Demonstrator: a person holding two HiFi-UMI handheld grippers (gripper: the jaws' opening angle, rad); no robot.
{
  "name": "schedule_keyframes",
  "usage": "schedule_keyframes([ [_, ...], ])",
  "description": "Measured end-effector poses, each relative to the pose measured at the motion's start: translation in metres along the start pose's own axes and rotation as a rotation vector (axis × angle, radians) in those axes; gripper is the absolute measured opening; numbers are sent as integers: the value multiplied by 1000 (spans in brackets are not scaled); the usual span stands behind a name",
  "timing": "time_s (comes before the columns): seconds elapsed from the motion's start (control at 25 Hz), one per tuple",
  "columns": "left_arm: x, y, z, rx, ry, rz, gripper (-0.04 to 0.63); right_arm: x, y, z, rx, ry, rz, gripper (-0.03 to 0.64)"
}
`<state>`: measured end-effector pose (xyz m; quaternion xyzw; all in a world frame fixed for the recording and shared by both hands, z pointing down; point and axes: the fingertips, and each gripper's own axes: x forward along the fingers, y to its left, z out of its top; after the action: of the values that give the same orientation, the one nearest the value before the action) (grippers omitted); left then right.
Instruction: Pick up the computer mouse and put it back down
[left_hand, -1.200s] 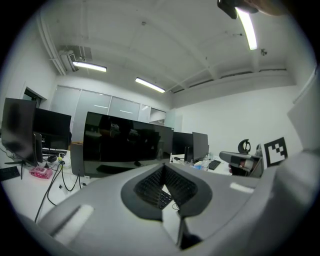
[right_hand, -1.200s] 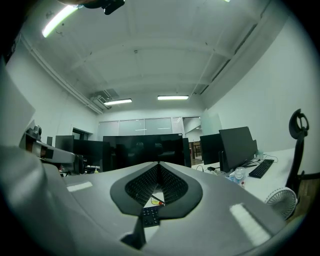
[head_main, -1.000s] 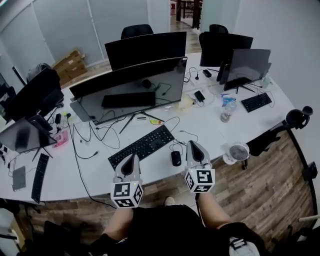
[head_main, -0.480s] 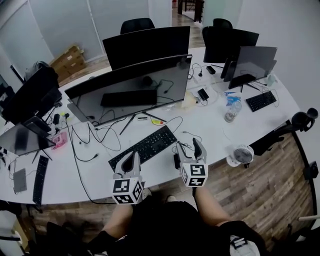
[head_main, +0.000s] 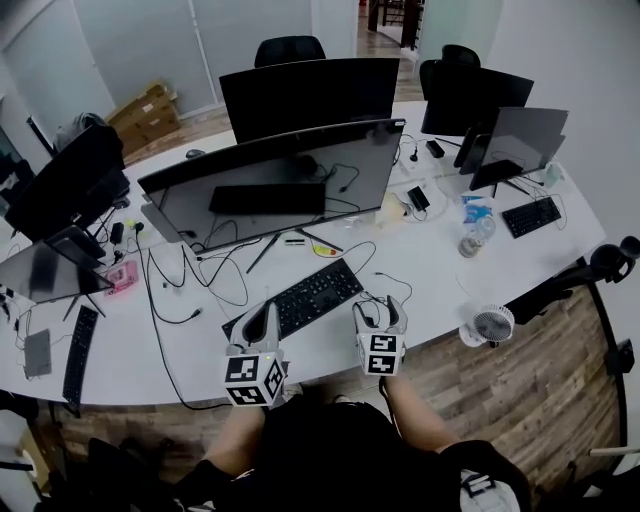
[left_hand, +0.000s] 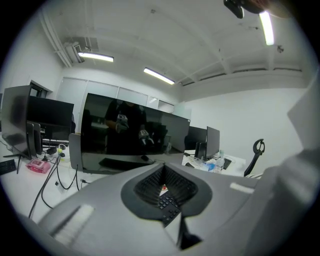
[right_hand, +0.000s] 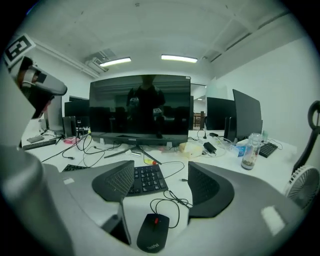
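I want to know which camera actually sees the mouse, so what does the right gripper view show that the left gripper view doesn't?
Only the right gripper view: the mouse on the desk, low between the jaws of the right tool, which have just been opening and do not touch it; also a small fan. Only the left gripper view: the left tool with its jaws together, holding nothing. Both: the big dark monitor, the keyboard and the desk.

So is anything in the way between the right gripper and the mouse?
Nothing visible. The right gripper has just been opening its jaws, and the mouse lies low between them; only its own cable loops beyond.
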<state>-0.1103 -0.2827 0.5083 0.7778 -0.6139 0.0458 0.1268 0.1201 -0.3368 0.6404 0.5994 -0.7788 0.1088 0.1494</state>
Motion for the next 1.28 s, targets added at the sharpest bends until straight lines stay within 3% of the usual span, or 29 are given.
schedule_keyframes([
  [0.28, 4, 13, -5, -11, 20, 20, 54, 24, -1, -63, -11, 145, -6, 322],
  [0.88, 9, 35, -13, -37, 53, 38, 54, 40, 3, -141, 50, 389, -24, 353],
  [1.2, 13, 38, -14, -46, 55, 27, 53, 37, 14, -164, 53, 501, 29, 344],
  [1.28, 14, 39, -12, -44, 52, 23, 53, 39, 18, -173, 72, 521, 47, 288],
])
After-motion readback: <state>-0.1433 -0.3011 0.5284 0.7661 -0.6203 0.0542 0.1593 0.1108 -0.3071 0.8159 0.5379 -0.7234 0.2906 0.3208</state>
